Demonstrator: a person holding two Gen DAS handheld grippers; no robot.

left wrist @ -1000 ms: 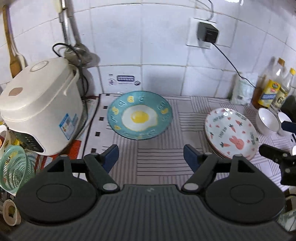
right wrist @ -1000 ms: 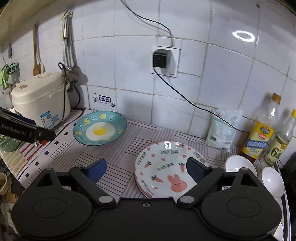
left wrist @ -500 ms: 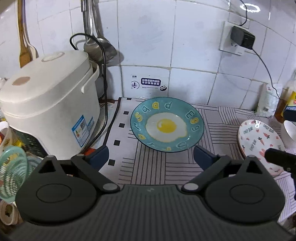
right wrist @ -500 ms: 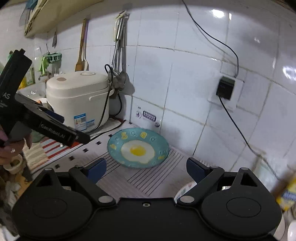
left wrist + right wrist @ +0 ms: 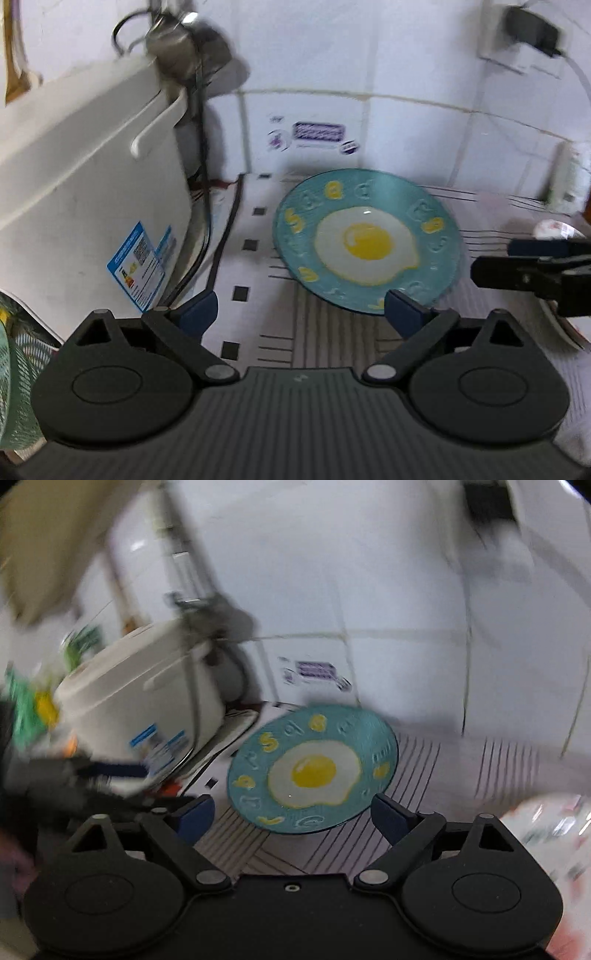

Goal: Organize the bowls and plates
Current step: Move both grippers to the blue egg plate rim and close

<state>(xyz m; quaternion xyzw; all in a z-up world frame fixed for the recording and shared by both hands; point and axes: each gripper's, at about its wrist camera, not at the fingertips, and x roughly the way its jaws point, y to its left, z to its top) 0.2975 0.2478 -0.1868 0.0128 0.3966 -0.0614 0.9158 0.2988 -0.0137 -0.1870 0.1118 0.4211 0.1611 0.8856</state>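
I am over a kitchen counter covered by a grey-and-white striped mat (image 5: 325, 332) with small black squares along its border, backed by a wall of white tiles (image 5: 388, 55). The teal plate with a fried-egg print (image 5: 365, 243) lies flat on the mat at about 12 o'clock from my left gripper (image 5: 301, 314), near the wall. My left gripper's jaws have just narrowed slightly but stand spread with nothing between them, its right fingertip over the plate's near rim. My right gripper (image 5: 293, 814) has also eased inward a little, yet its jaws are spread and empty, the plate ahead at 12 o'clock. A white rice cooker (image 5: 85, 206) stands at 10 o'clock, a charger plugged into a wall socket (image 5: 532, 26) at 2 o'clock. The pink-patterned plates (image 5: 546, 834) blur at 3 o'clock.
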